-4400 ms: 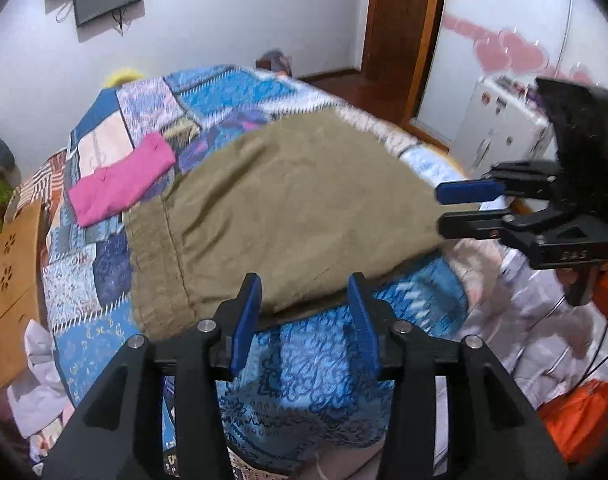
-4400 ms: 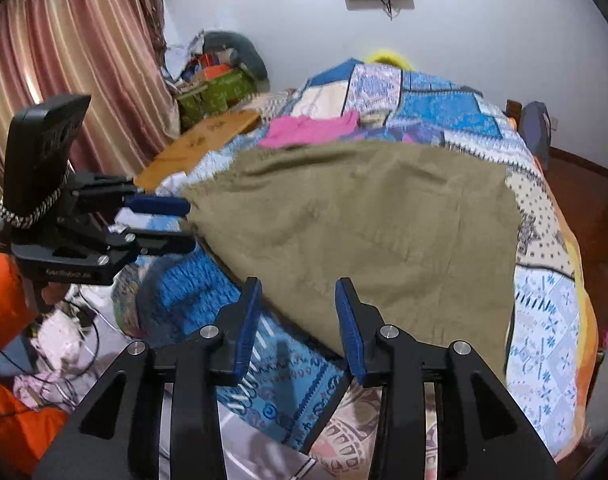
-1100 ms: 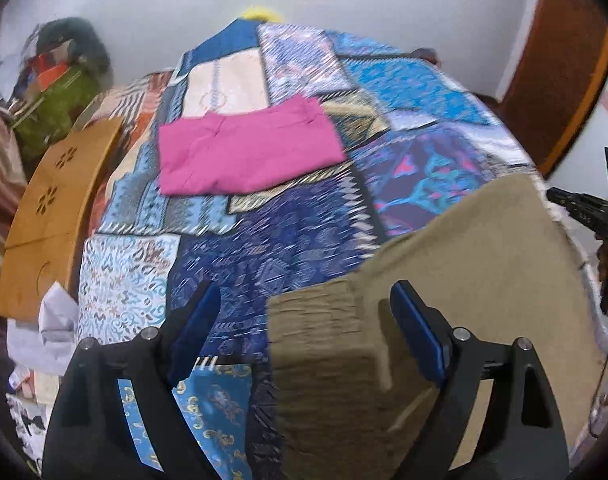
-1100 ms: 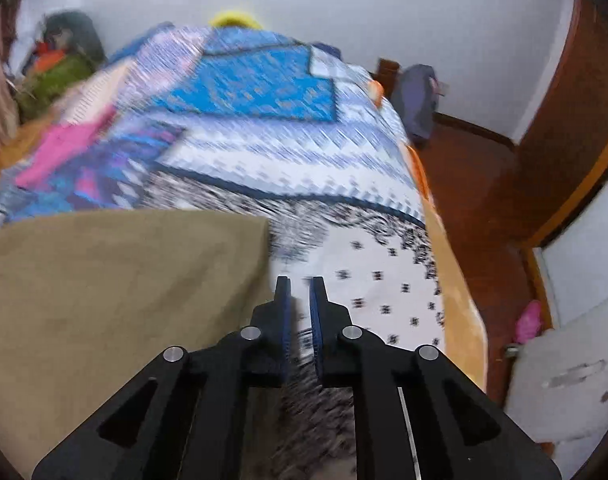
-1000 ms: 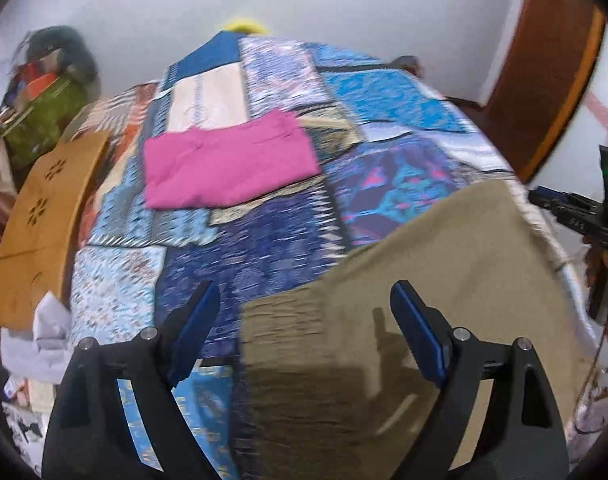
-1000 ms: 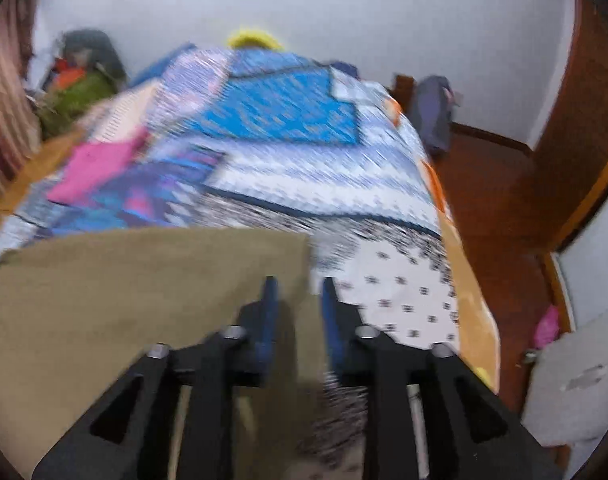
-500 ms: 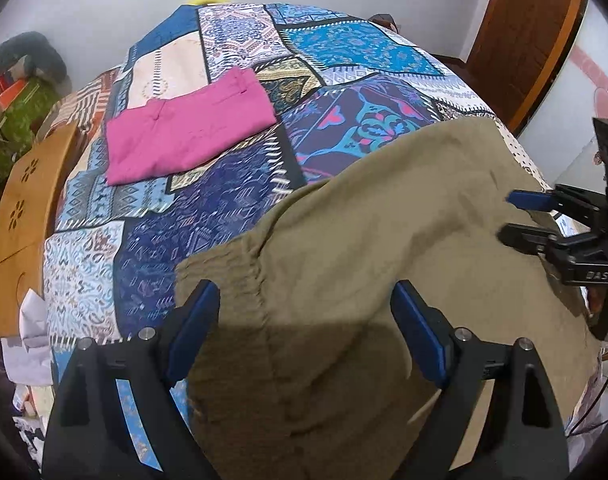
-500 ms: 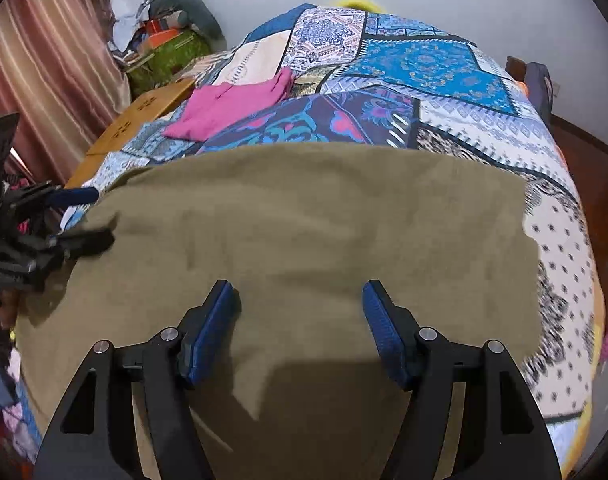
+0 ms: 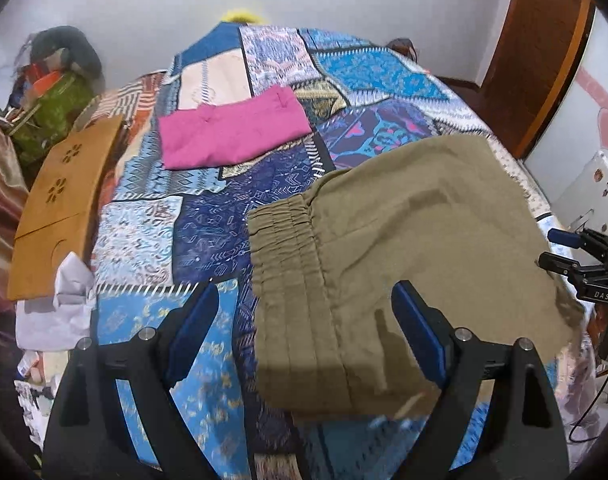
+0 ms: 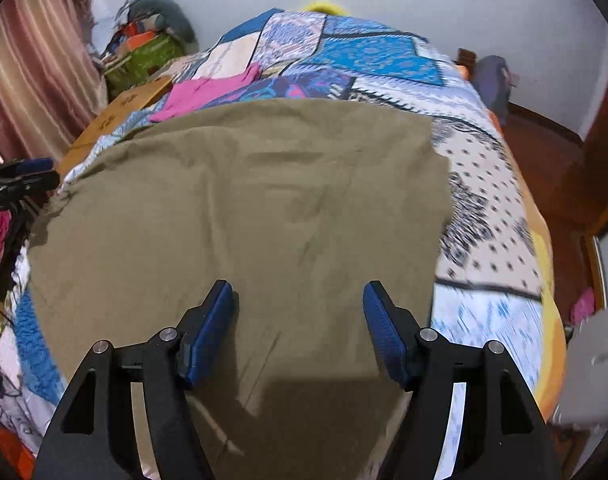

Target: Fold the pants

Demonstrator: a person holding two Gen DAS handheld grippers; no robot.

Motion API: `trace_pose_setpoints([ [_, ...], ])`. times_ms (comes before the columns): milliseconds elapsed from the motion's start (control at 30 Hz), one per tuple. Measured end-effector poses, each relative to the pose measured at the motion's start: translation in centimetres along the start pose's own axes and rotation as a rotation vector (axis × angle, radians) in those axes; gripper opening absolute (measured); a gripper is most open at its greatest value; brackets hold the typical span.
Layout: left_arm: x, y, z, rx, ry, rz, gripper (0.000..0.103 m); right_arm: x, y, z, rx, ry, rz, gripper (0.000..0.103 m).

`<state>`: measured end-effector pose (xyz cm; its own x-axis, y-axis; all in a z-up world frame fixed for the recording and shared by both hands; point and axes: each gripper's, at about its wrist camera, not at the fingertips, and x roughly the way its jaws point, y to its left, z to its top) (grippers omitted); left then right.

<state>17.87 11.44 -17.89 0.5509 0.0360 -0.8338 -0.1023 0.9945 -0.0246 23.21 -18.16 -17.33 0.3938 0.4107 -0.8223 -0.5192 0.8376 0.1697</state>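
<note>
The olive-khaki pants (image 9: pixel 416 240) lie spread flat on the patchwork quilt (image 9: pixel 207 232) of the bed, over the near part of it, their lower edge hanging past the bed's near edge. In the left wrist view the elastic waistband (image 9: pixel 287 248) runs down toward the camera on the pants' left side, and the fabric fans out to the right toward the bed's right edge.

The left gripper (image 9: pixel 304 332) hangs above the waistband end with its jaws spread wide. The waistband and the cloth beside it lie between and below the two blue pads (image 9: pixel 191 330), and neither pad touches the fabric as far as the view shows. It holds nothing.

The right gripper (image 10: pixel 299 332) is likewise spread wide and empty, hovering over the near middle of the pants in its own view, with olive cloth filling the gap between the fingers; its shadow falls on the fabric just below. In the left wrist view it shows at the bed's right edge (image 9: pixel 576 256), just beside the pants' far right hem, jaws apart.

A folded pink garment (image 9: pixel 231 132) lies farther up the quilt, well apart from the pants, toward the bed's left edge. A wooden board (image 9: pixel 63 200) rests along that left edge, and a brown door (image 9: pixel 544 48) stands beyond the bed's right side.
</note>
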Motion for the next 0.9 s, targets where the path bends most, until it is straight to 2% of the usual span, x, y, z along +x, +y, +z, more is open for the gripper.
trace_pose_setpoints([
  [200, -3.4, -0.2, -2.2, -0.089, -0.033, -0.099, 0.097, -5.1, 2.8, 0.6, -0.014, -0.162, 0.01, 0.064],
  [333, -3.8, -0.9, -3.8, -0.137, -0.019, -0.175, 0.097, -6.8, 4.9, 0.2, -0.038, -0.217, 0.032, 0.064],
  [400, -3.6, -1.2, -4.8, -0.141, -0.004, -0.19, 0.097, -6.9, 5.7, 0.1, -0.05, -0.23, 0.036, 0.064],
  [533, -2.8, -1.7, -6.9, -0.168, 0.049, -0.243, 0.097, -6.3, 7.0, -0.5, -0.066, -0.24, 0.05, 0.064],
  [733, -1.2, -1.6, -9.3, -0.24, 0.119, -0.302, 0.097, -3.3, 7.9, -1.2, -0.102, -0.191, 0.017, 0.064],
  [900, -0.6, -1.5, -9.5, -0.292, 0.107, -0.372, 0.101, -0.8, 7.6, -1.9, -0.1, -0.139, -0.006, 0.064],
])
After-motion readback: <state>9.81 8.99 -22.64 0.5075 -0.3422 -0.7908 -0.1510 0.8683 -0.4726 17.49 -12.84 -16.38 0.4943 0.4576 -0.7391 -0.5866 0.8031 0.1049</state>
